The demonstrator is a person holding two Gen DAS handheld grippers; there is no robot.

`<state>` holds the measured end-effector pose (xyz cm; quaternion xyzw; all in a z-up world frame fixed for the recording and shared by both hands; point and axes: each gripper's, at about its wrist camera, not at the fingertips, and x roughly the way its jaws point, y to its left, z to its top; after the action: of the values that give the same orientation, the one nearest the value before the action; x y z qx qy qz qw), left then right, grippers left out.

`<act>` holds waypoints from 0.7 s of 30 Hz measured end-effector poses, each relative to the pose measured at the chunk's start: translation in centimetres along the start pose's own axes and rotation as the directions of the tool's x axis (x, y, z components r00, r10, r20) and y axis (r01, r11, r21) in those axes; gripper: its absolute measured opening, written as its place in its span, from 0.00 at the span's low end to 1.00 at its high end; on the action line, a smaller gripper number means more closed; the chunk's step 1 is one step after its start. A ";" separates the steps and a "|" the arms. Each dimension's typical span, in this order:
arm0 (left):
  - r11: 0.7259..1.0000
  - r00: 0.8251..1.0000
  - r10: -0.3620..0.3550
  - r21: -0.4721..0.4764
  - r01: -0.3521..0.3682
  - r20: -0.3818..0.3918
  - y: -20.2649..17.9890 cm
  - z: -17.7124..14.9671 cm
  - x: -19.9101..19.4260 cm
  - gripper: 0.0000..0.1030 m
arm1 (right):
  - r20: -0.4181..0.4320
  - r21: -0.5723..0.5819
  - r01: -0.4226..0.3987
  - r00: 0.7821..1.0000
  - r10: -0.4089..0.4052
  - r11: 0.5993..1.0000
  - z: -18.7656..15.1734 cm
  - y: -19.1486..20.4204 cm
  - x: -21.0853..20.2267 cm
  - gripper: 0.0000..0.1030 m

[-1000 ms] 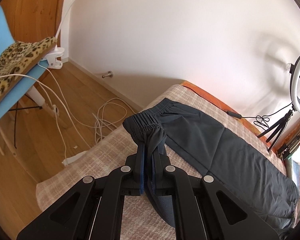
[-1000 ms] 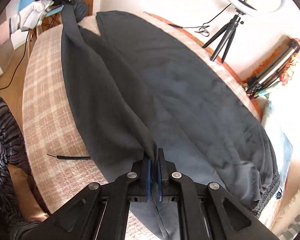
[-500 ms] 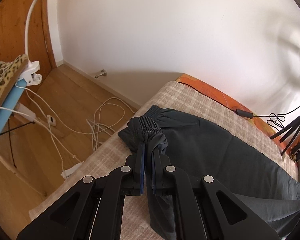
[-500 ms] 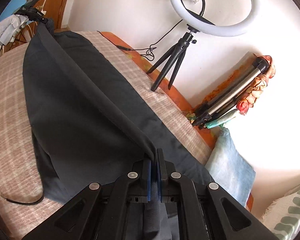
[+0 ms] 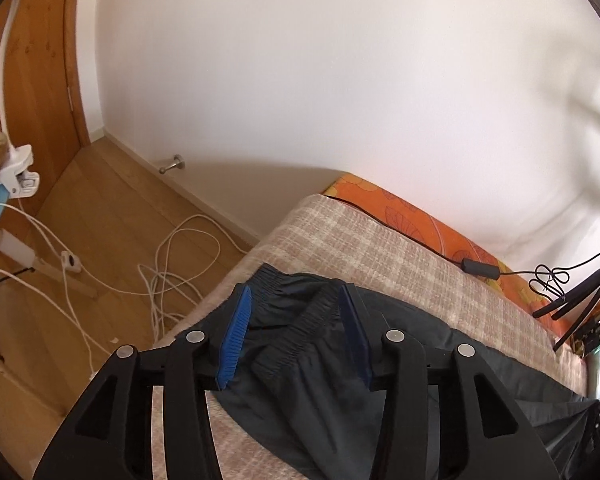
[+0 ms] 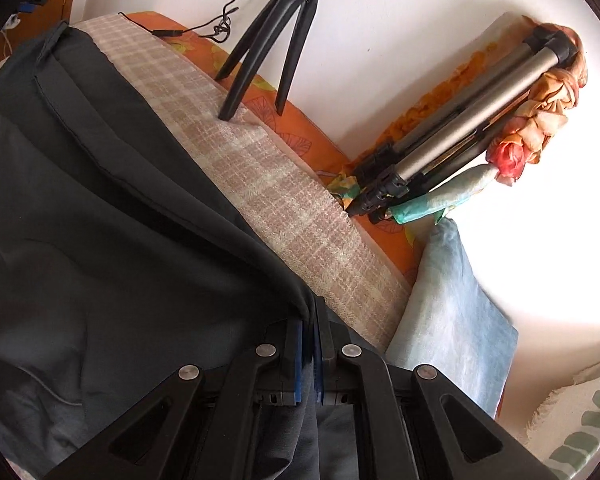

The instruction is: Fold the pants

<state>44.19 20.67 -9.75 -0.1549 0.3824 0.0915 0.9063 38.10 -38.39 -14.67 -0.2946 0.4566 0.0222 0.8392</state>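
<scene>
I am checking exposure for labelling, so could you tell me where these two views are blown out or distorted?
Right wrist: the wall beside the blue pillow is blown out white. Left wrist: evenly lit, soft shadow on the wall. Both: fisheye bending, dark corners.

One pair of dark pants (image 5: 324,364) is counted between the two blue pads (image 5: 234,330) of the left claw (image 5: 296,292). Beyond the right claw (image 6: 310,308), two tripods are counted, one black tripod (image 6: 268,40) and one folded silver tripod (image 6: 472,132), and one blue pillow (image 6: 448,320) to its right.
</scene>
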 end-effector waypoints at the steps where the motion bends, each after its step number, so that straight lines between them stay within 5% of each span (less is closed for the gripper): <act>1: 1.000 1.000 -0.002 -0.009 0.002 0.001 0.7 -0.2 0.0 0.43 | -0.012 0.009 -0.014 1.000 0.014 1.000 -0.1 0.0 0.6 0.01; 7: 0.997 0.990 -0.057 0.046 0.064 -0.132 0.9 -3.0 3.2 0.43 | -0.035 -0.043 -0.027 0.999 0.026 0.999 -0.5 1.9 2.0 0.02; 14: 0.983 0.982 0.094 0.169 -0.066 -0.164 -1.4 -5.5 6.3 0.49 | -0.038 -0.062 -0.024 0.999 0.021 0.998 -0.5 2.0 1.8 0.02; 18: 0.967 0.987 0.122 0.236 -0.095 -0.104 -2.7 -6.2 5.7 0.20 | -0.035 -0.038 -0.028 0.999 0.026 0.999 -0.3 1.0 1.6 0.02; 21: 0.952 0.988 0.143 0.279 -0.122 -0.055 -3.4 -6.3 4.7 0.20 | -0.021 -0.031 -0.029 0.999 0.028 0.999 -0.2 0.6 0.8 0.02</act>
<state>44.20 15.51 -16.56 -0.0049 0.4344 0.0922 0.8960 38.20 -38.20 -15.69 -0.3015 0.4689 0.0385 0.8293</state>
